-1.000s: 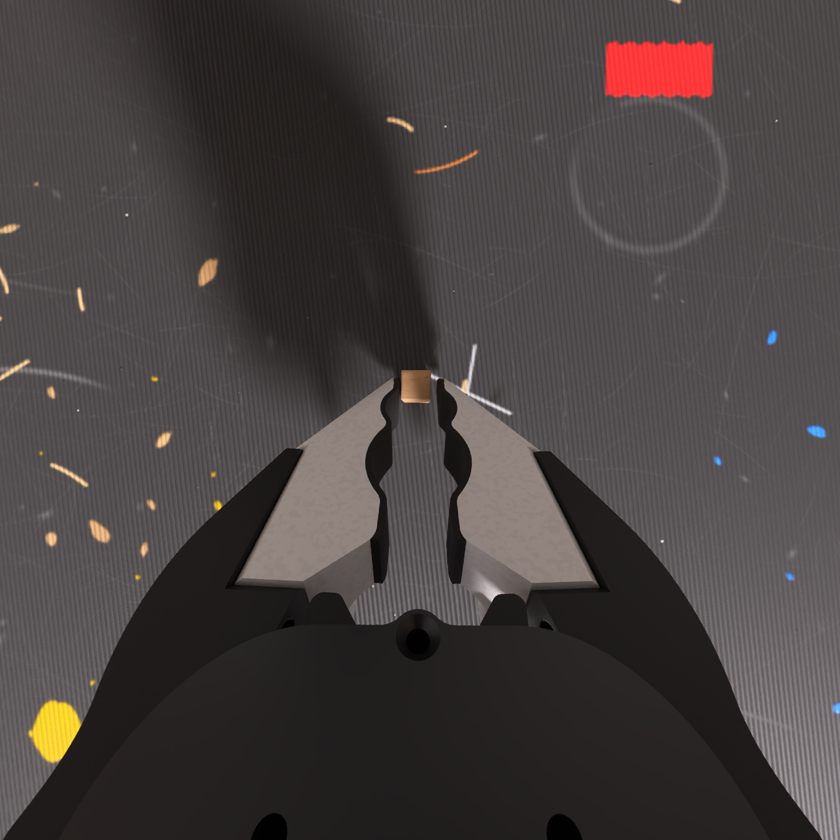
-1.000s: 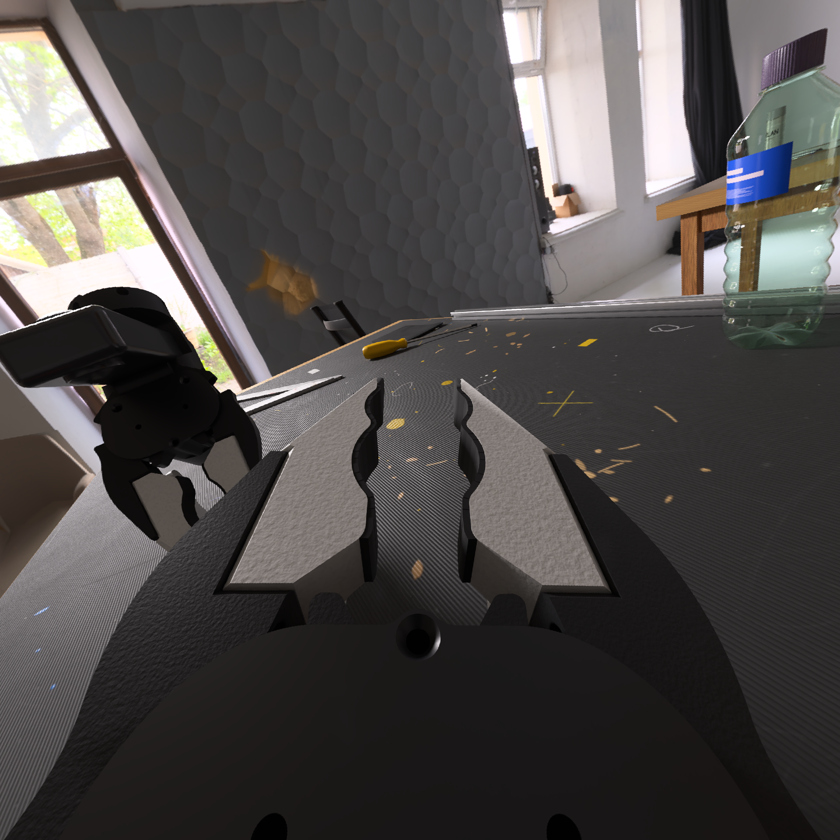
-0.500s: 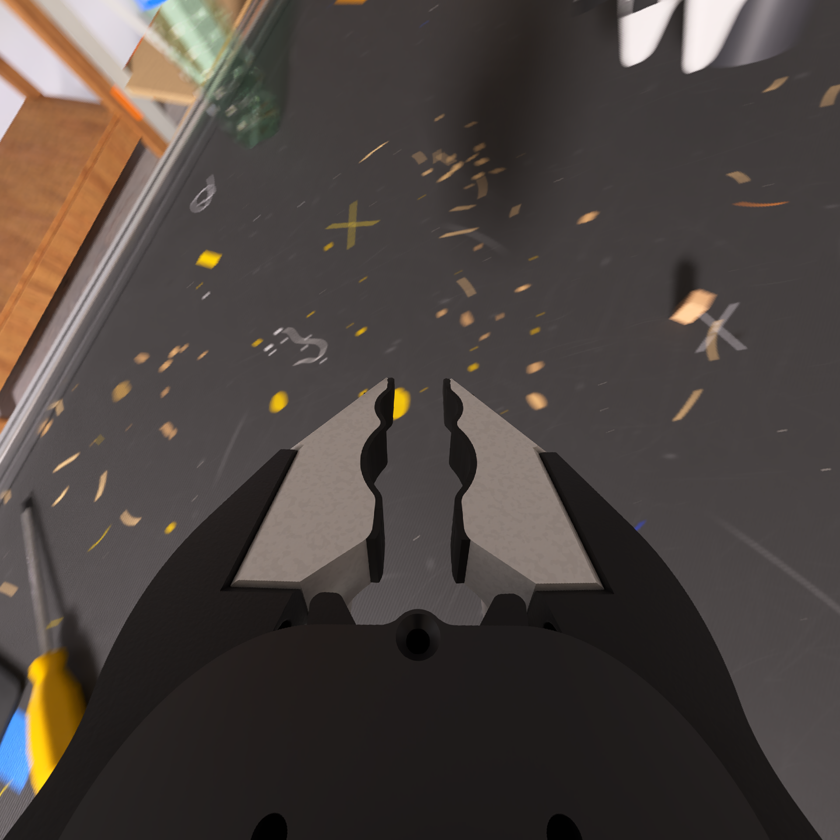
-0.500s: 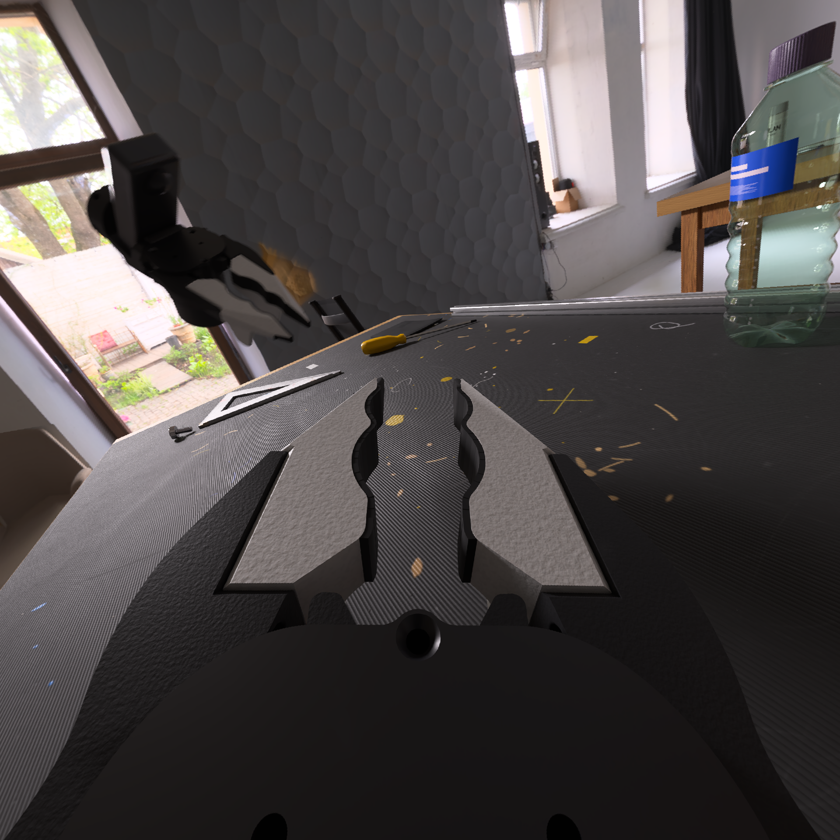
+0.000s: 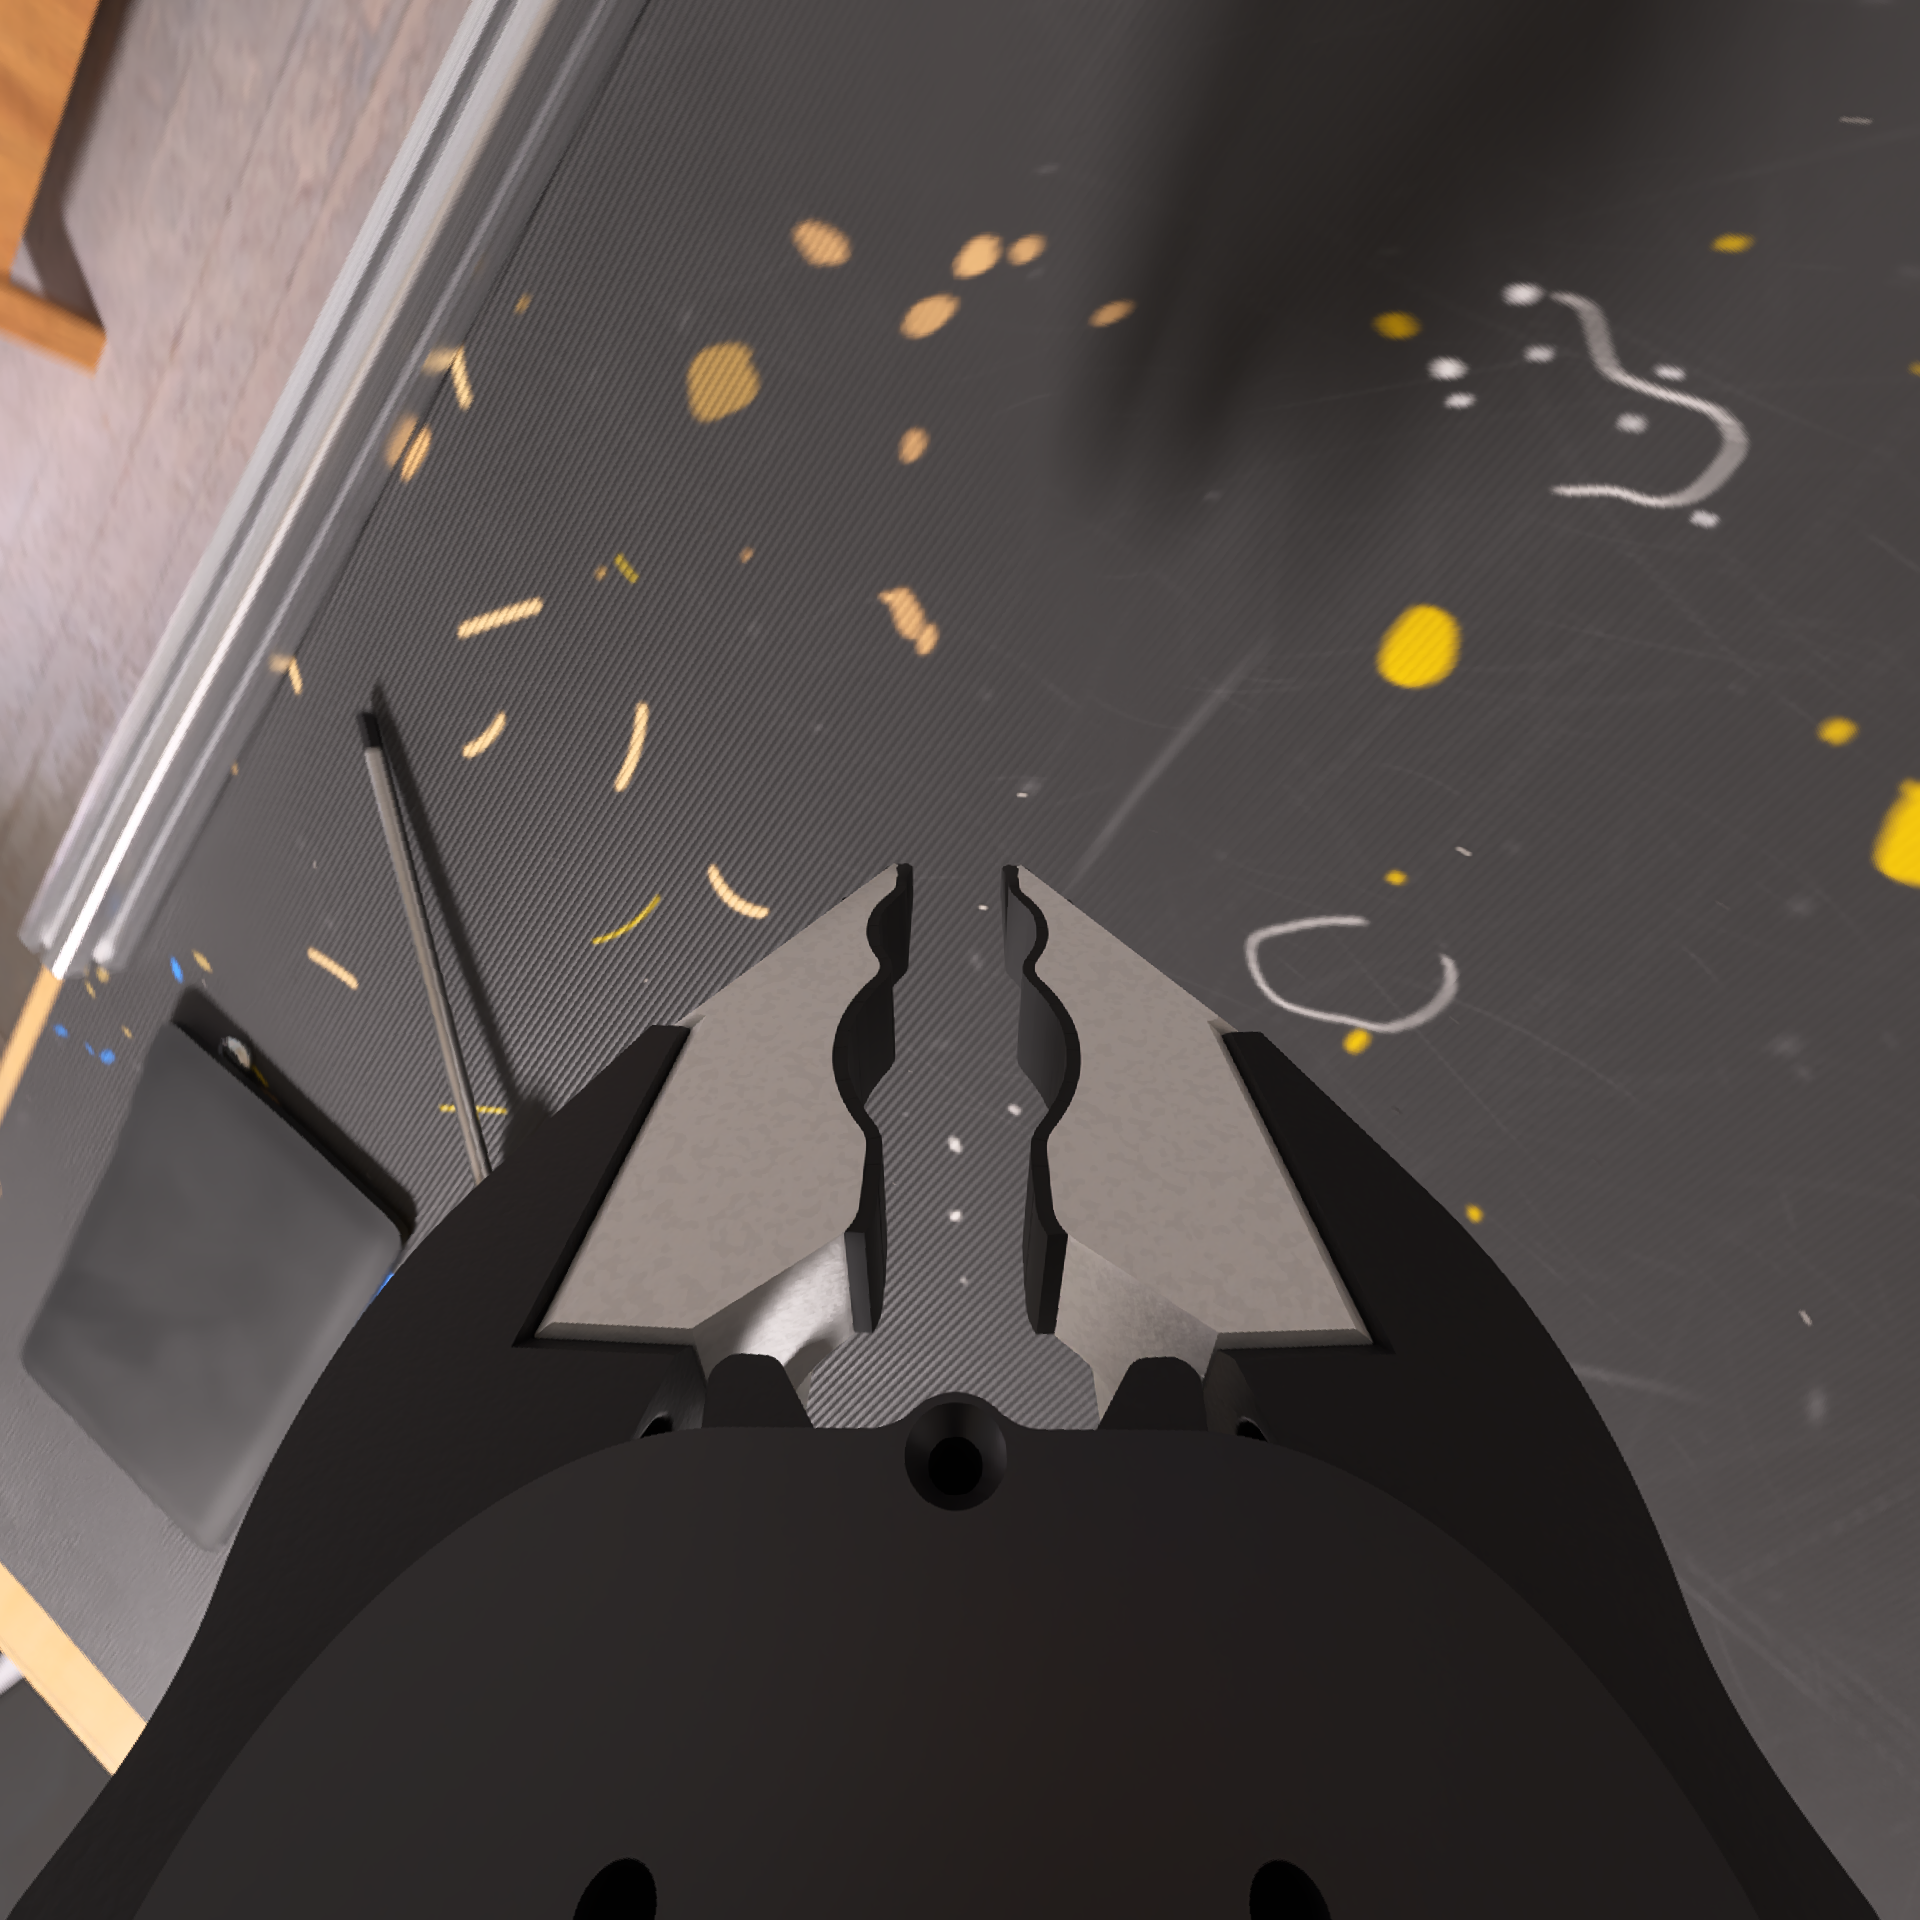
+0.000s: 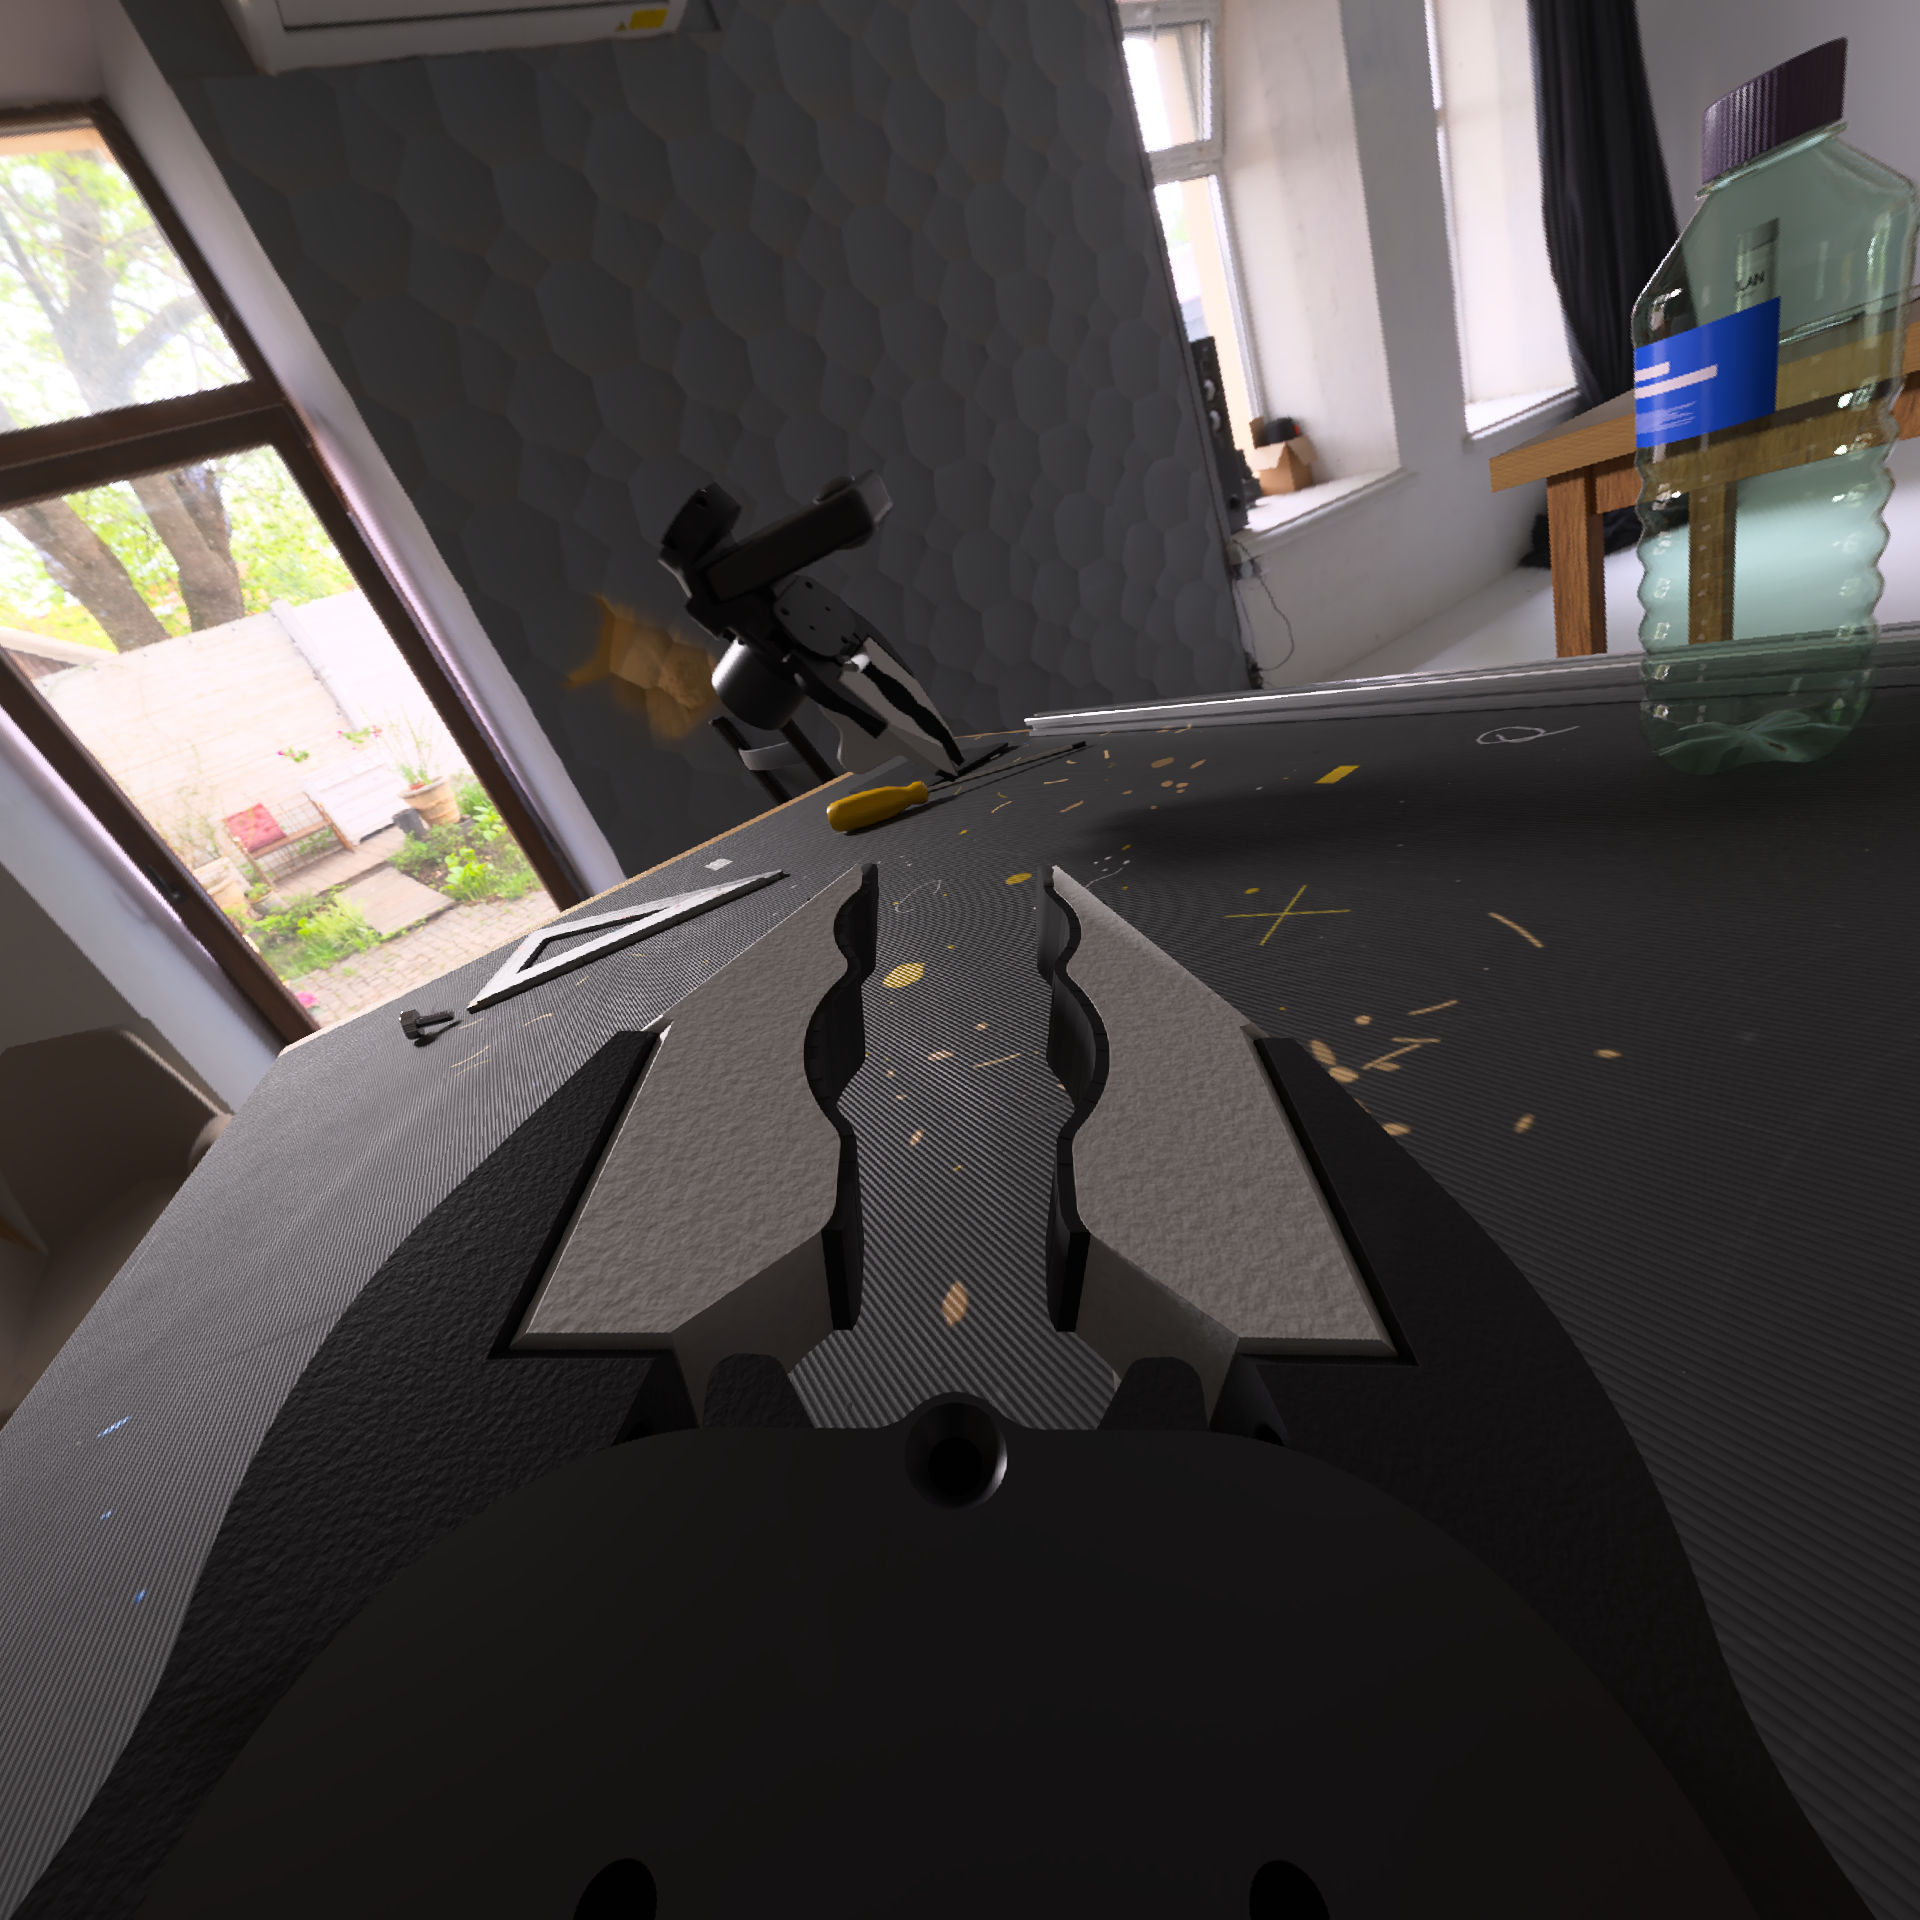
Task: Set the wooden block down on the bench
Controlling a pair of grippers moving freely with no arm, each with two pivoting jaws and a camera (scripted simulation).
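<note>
Over the dark bench, left hand-held gripper gapes slightly, empty.

The worktop wore a matt, finely ribbed dark mat, scratched and paint-flecked, edged by a glossy metal rail. Beside that rail, a clear glossy plastic bottle stood, and a smooth yellow-handled screwdriver lay farther along.

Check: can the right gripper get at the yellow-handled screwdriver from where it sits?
Probably yes. The right gripper is open and empty, low over the bench, and the screwdriver lies ahead on bare mat. The left gripper hangs close to it, so contact there is a risk.
</note>
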